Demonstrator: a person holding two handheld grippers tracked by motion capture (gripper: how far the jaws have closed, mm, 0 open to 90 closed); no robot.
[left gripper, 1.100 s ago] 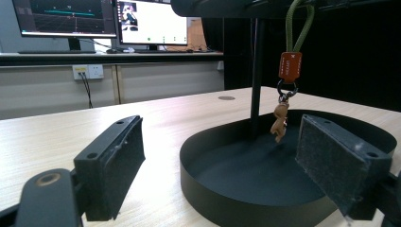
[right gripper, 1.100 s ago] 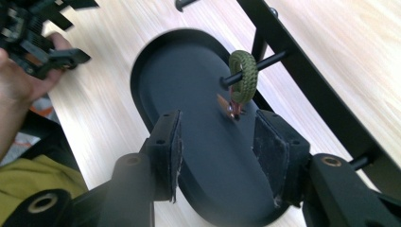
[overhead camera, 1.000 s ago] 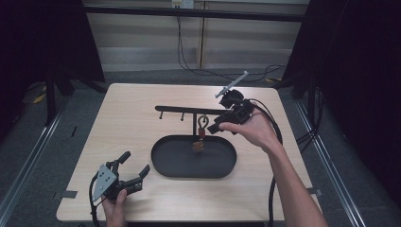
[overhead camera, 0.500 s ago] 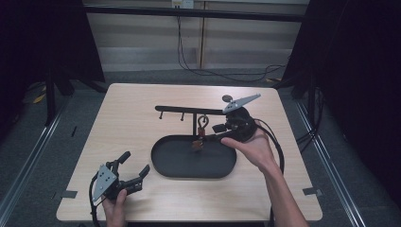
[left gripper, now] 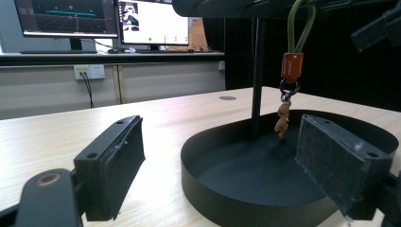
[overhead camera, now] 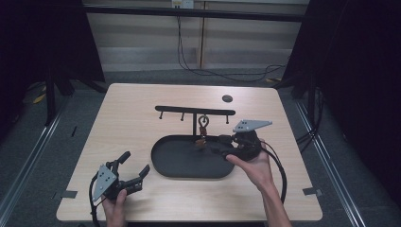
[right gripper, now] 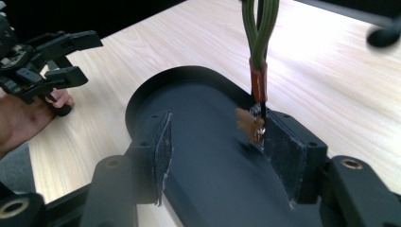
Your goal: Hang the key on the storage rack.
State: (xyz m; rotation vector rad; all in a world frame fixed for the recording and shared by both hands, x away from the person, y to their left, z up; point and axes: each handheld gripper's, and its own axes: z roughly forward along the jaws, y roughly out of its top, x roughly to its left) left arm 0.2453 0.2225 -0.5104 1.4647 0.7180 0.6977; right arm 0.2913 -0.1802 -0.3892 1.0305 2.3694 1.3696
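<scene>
From the high view, a black oval tray [overhead camera: 179,165] sits on the wooden surface [overhead camera: 142,118], and a post rises from it to a crossbar [overhead camera: 194,110] with small pegs. A keychain [overhead camera: 203,127] hangs from the crossbar just beside the post, dangling over the tray so that it would land inside if dropped. The right hand-held gripper [overhead camera: 218,147] reaches in over the tray's right end, its tips near the keychain's lower end; this looks like an approach to take the keychain off its peg. The left hand-held gripper [overhead camera: 135,166] rests off the tray's near-left edge, jaws spread, apparently parked out of the way.

In the left gripper view, the left hand-held gripper [left gripper: 236,161] has its two pads wide apart with nothing between them, pointed at the tray [left gripper: 208,189]. Beyond, the keychain [left gripper: 289,71] hangs above the tray floor by a green loop with an orange tag and a small brown charm.

In the right gripper view, the right hand-held gripper [right gripper: 222,151] is spread over the tray [right gripper: 189,94], bracketing the keychain's [right gripper: 257,80] lower end. The brown charm [right gripper: 247,124] lies against or just beside the right-hand pad, while the other pad stands well clear, so nothing is pinched yet. The left hand-held gripper [right gripper: 71,52] shows far off beyond the tray's rim.
</scene>
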